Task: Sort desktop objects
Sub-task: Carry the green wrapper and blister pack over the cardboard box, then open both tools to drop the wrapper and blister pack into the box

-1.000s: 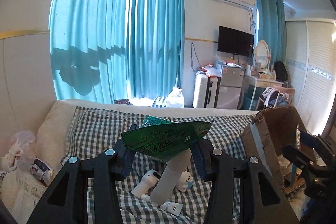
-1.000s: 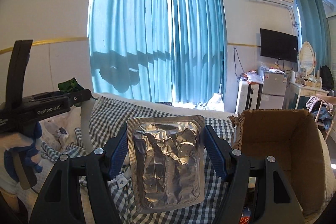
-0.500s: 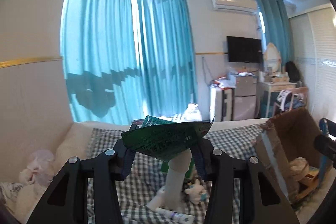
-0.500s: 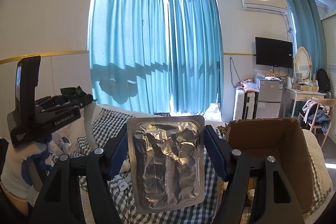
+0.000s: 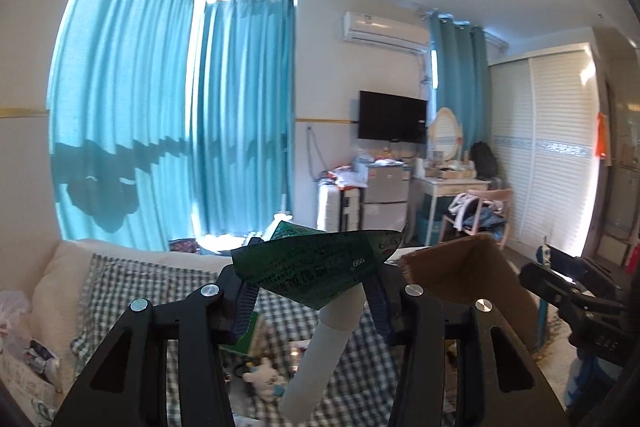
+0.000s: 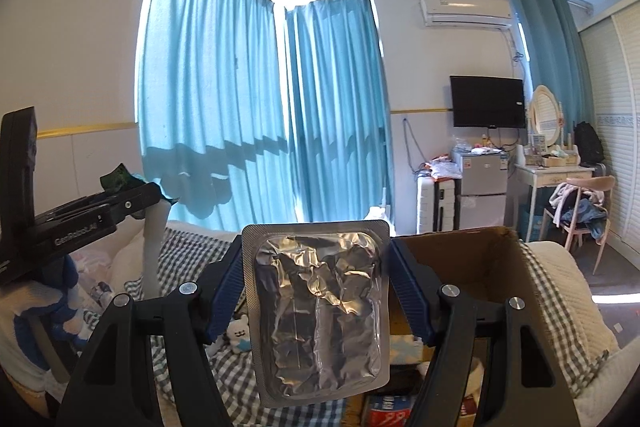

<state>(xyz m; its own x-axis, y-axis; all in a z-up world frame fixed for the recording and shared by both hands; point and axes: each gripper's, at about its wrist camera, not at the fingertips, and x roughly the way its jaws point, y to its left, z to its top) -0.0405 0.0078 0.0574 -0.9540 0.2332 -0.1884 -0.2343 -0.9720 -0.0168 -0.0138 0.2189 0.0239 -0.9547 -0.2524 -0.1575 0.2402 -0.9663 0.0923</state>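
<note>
Right now both hand-held grippers are carrying something toward an open cardboard box [image 6: 460, 267] that is standing at the right end of a checked cloth [image 5: 132, 283]. The left gripper [image 5: 310, 291] is partly closed, its pads pinching a green sachet [image 5: 320, 267] together with a white tube [image 5: 320, 351] that is hanging down from the grip at a slant. The right gripper [image 6: 316, 291] is standing wider, clamping the two side edges of a silver blister pack [image 6: 318, 311], which is hanging upright and flat to the camera. Still lying on the cloth are a small white plush toy [image 5: 266, 379] and some other small items, blurred. To do this step well — dropping each item cleanly into the box — each gripper probably needs to be fully over the opening before letting go. The tube looks loosely caught, so it could slip out early; the left hand is best kept level and steady until it is past the box's near wall.
</note>
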